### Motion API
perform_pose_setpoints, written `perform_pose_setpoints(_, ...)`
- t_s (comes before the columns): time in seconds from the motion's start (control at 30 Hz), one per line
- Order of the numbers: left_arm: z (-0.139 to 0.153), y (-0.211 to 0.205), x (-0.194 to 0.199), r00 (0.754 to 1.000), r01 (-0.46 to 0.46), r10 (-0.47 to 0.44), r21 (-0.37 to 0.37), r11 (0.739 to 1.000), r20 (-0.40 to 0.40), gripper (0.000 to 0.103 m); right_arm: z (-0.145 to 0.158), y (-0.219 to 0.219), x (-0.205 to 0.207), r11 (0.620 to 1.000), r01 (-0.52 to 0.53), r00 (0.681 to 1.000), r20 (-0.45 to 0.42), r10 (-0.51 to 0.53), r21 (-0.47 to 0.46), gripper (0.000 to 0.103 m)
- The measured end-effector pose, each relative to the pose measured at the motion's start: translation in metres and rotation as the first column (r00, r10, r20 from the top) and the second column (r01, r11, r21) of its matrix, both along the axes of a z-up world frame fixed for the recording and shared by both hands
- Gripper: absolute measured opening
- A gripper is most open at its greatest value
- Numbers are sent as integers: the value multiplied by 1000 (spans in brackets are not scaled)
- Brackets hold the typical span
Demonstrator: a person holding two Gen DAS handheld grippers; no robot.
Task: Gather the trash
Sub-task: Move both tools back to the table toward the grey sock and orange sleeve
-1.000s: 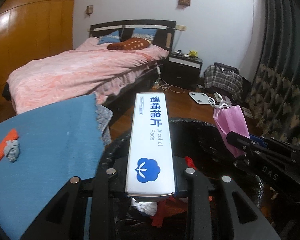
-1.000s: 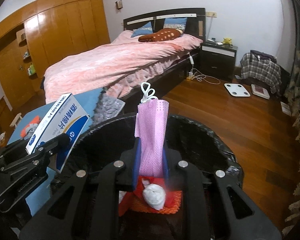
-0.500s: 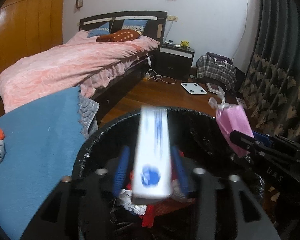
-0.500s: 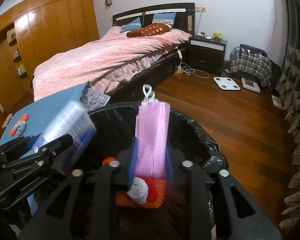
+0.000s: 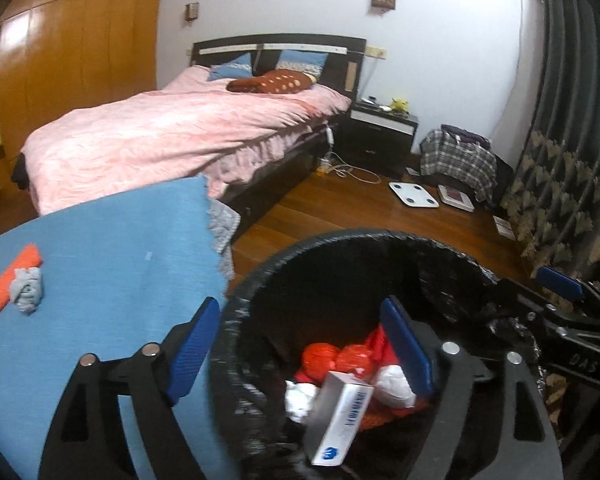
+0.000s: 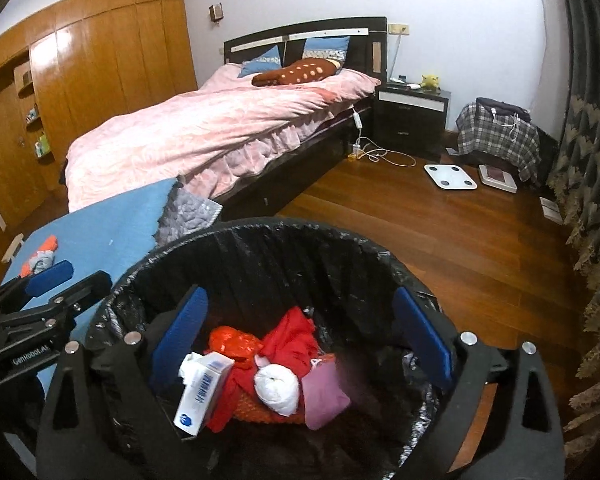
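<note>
Bedroom clutter rings a black-lined trash bin [image 6: 260, 248]: a pink bed [image 6: 228, 128] at eleven o'clock, a blue cloth [image 5: 100, 248] at nine carrying one orange-and-grey scrap [image 5: 18, 284], one nightstand [image 6: 412, 116] at one o'clock, two flat scales [image 6: 450, 176] on the wood floor. Over the rim, the left gripper [image 5: 300, 344] and right gripper [image 6: 300, 332] both have jaws opening with nothing pressed between. Inside the bin lie one white box [image 6: 204, 392], one pink mask [image 6: 324, 392], one white wad [image 6: 278, 388] and red wrappers [image 6: 288, 340].
</note>
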State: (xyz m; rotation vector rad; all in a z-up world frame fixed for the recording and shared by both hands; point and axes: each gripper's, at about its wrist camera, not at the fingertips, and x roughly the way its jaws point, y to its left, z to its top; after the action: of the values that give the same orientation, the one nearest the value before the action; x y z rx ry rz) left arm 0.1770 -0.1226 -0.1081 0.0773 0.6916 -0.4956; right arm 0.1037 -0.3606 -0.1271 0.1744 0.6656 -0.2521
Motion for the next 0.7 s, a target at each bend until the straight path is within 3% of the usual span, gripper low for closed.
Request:
perform_pose_setpoints(0.4, 12, 81, 15, 986, -164, 164, -5, 987, 33, 86, 13, 48, 25, 996, -95, 995, 14, 95, -5, 93)
perform_pose_setpoints(0.7, 9, 149, 23, 956, -291, 291, -2, 957, 39, 86, 20, 111, 61, 975, -223, 974, 27, 223, -9, 93)
